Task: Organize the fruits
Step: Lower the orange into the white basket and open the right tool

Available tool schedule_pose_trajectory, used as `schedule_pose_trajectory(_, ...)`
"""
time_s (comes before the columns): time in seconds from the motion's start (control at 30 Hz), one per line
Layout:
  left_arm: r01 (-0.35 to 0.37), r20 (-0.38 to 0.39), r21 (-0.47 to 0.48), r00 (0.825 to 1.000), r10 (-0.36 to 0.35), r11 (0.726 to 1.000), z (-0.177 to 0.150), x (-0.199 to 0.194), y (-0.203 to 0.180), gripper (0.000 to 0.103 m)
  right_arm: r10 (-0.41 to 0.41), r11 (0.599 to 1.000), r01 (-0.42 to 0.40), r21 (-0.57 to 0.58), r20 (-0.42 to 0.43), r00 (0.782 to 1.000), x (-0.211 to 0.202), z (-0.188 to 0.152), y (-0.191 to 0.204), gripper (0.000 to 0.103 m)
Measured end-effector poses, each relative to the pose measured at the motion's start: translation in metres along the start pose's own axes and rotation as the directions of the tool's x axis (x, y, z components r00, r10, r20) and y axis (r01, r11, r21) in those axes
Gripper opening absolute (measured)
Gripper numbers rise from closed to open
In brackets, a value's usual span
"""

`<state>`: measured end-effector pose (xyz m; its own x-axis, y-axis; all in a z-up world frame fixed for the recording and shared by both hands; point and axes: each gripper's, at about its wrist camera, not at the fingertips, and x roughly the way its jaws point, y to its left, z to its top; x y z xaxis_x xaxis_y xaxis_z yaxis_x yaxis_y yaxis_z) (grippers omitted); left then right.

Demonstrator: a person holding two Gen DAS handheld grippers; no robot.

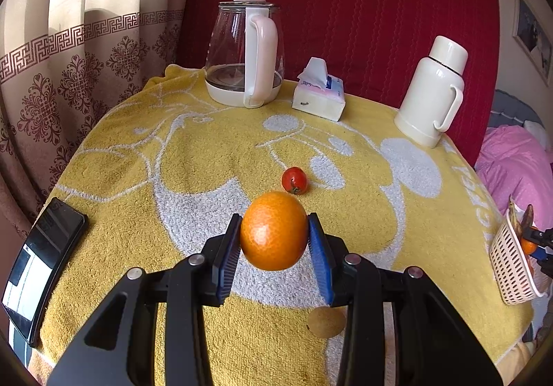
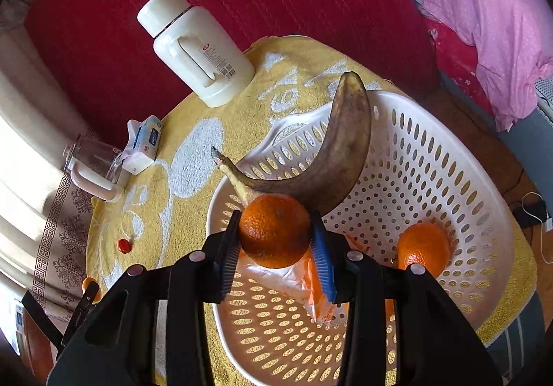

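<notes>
My left gripper (image 1: 274,236) is shut on an orange (image 1: 273,230) and holds it above the yellow towel. A small red tomato (image 1: 294,180) lies on the towel just beyond it. My right gripper (image 2: 275,236) is shut on another orange (image 2: 274,230) and holds it over the white perforated basket (image 2: 432,151). In the basket lie a brown overripe banana (image 2: 331,158), a third orange (image 2: 422,247) and a crumpled plastic wrapper (image 2: 304,282). The basket also shows at the right edge of the left wrist view (image 1: 509,265). The tomato shows small in the right wrist view (image 2: 124,245).
A glass kettle (image 1: 245,54), a tissue pack (image 1: 319,92) and a white thermos (image 1: 432,92) stand along the table's far edge. A black phone (image 1: 41,268) lies at the left edge. A red backrest is behind; pink bedding (image 2: 484,23) is to the right.
</notes>
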<state>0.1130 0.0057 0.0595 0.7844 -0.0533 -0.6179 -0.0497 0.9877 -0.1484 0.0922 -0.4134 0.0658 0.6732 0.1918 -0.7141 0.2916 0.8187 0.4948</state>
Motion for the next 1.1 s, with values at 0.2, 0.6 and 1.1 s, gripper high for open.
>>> schedule_pose_trajectory(0.2,0.005,0.003,0.004,1.0,-0.005,1.0,-0.001,-0.001,-0.002,0.038,0.006,1.0,-0.006,0.002,-0.028,1.0,0.007,0.002,0.002,0.04)
schedule_pose_trajectory(0.6,0.015,0.008,0.016,1.0,-0.015,1.0,-0.001,-0.003,-0.005,0.038,0.043,0.995,-0.042,0.092,-0.005,0.999,-0.001,0.004,-0.017,0.041)
schedule_pose_trajectory(1.1,0.017,0.011,0.021,1.0,-0.017,1.0,-0.002,-0.004,-0.008,0.038,0.037,0.987,-0.046,0.155,0.057,0.998,-0.022,0.017,-0.036,0.068)
